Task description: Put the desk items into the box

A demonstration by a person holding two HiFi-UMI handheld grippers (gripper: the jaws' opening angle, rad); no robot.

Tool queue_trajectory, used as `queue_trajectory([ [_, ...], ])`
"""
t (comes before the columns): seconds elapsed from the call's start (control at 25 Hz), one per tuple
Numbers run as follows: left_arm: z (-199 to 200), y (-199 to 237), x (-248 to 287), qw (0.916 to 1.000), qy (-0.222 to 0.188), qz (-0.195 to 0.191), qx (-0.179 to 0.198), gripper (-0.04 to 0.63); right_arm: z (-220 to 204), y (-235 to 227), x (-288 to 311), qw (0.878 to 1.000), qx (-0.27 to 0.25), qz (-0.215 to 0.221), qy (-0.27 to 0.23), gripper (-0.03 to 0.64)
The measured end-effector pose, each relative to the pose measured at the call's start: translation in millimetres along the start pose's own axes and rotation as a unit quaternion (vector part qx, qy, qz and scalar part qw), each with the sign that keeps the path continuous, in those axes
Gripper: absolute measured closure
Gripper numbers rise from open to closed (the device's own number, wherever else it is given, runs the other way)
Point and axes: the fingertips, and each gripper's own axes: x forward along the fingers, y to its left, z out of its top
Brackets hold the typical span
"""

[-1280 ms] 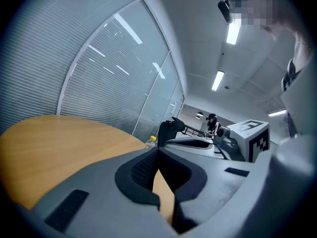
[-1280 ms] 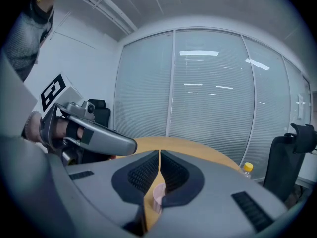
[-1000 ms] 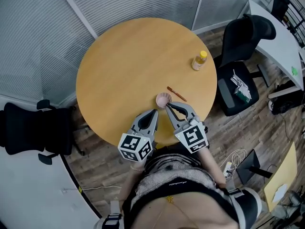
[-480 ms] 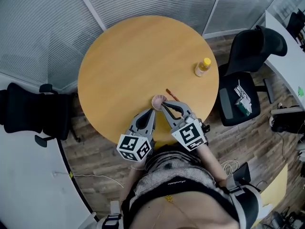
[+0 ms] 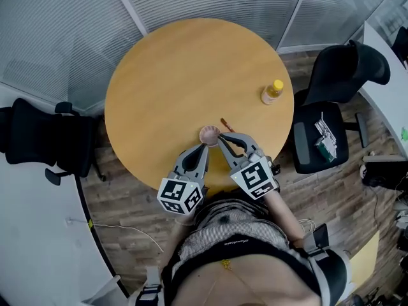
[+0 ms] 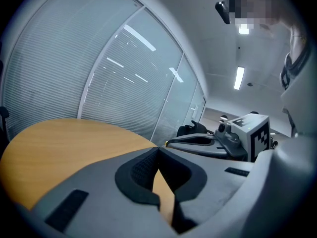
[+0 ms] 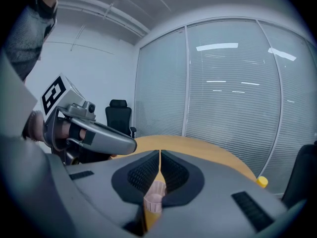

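Left claw [image 5: 203, 148] closed and empty, right claw [image 5: 220, 138] closed too, pink cup [image 5: 209, 134] on bench [image 5: 166, 75] just at both tips, brown stick [image 5: 227, 125] beside, bottle [image 5: 272, 92] near right edge

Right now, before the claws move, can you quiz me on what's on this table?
1. True or false: a box stands on the table.
2. Which is farthest from the right claw? A cup, B stick, C bottle.
3. Fill in: the left claw is ___ (open or shut).
Key: 1 false; 2 C; 3 shut.
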Motion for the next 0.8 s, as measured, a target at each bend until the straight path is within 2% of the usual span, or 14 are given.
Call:
queue_trajectory([
  [0.8,-15.2,8.0,-2.3,0.9996,0.02,0.004,-0.018,0.577,-57.0,-39.1,6.6,0.997,0.033,-0.039,0.061,0.592],
])
